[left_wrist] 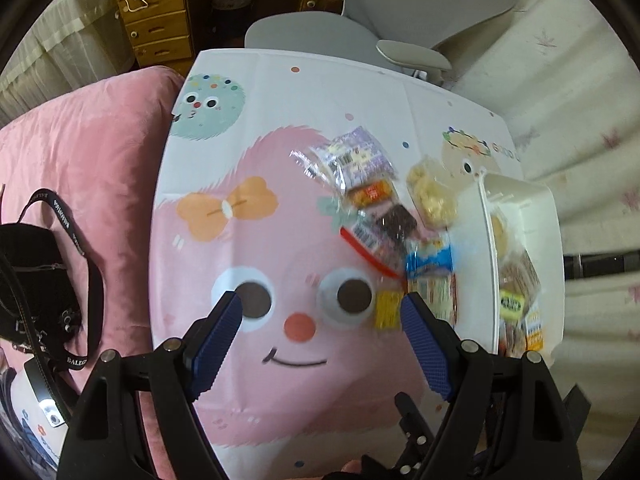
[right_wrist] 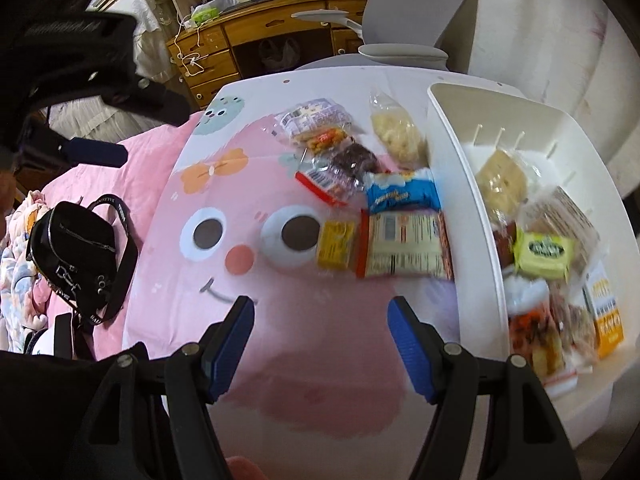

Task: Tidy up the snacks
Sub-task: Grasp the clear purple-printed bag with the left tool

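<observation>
Both claws hang open and empty over the bench (right_wrist: 280, 380): left claw (left_wrist: 320, 312), right claw (right_wrist: 320, 320). Loose snack packets (right_wrist: 360, 200) lie clustered at one o'clock of the right claw, just beside the white bin (right_wrist: 448, 168), which already holds several. Nearest is the small yellow packet (right_wrist: 336, 244). These look light, crinkly and slippery, probably crushable; pinching across a flat middle seems safest.

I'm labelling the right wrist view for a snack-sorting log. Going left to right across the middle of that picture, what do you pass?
black bag → small yellow packet → large white packet with printed label → white bin → yellow-green packet inside it
</observation>
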{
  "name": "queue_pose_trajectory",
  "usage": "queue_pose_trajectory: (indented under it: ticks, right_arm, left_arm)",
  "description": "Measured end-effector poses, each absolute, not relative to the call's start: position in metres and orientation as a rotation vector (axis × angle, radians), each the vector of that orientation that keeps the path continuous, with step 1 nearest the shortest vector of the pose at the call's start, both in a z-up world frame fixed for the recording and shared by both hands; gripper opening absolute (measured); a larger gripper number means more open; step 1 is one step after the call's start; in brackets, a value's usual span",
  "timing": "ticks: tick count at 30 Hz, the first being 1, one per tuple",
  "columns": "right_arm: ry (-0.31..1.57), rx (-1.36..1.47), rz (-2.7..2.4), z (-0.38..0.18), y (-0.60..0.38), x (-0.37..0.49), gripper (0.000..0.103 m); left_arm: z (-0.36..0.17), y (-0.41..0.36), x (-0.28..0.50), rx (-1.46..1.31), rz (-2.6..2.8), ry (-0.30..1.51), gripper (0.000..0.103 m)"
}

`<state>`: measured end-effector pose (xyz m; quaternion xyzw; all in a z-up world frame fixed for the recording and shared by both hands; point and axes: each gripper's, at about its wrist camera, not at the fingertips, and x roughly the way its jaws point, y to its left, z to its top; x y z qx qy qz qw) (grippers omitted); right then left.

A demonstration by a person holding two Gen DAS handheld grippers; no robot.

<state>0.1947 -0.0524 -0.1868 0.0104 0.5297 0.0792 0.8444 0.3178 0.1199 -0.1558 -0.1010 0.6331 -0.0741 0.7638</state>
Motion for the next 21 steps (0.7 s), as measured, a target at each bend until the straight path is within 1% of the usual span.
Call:
queue_pose_trajectory:
  ticks: [10,21]
  right_arm:
    - [1.135,0.037,0.192,-0.223,-0.059,0.237,0.069]
    - [1.163,0.009,0.223,-0.252,-0.057,0.259,0.048]
  left_arm:
    - [-0.195,0.088,0.393,-0.247,-0.126,1.436,0.08]
    - [-0.247,0.074,0.443,-0.339,-0.059,1.489,0.083]
